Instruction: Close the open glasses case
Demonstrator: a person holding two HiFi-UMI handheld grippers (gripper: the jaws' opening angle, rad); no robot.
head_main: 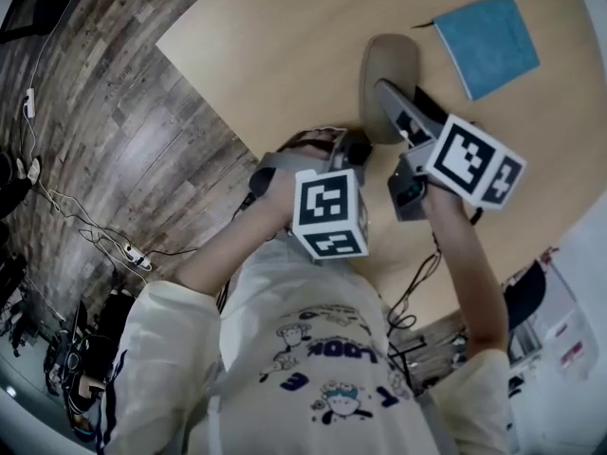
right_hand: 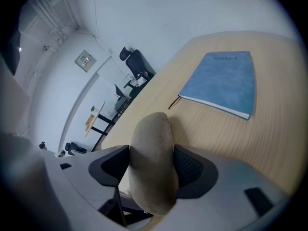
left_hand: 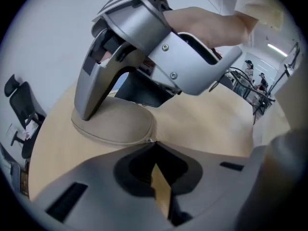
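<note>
Grey fingers [left_hand: 96,182] of the left gripper [left_hand: 153,143] are pressed together and empty, with their tips just beside one end of the beige glasses case [head_main: 391,69]. The case lies on the pale wooden worktop [head_main: 285,36] and looks closed. The right gripper [right_hand: 152,158] pinches the case between its fingers, and beyond them to the right lies a blue notebook [right_hand: 226,81], apart from the case.

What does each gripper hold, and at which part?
Right gripper: the glasses case, clamped across its sides near one end. Left gripper: shut at the case's seam; a hold cannot be told.
</note>
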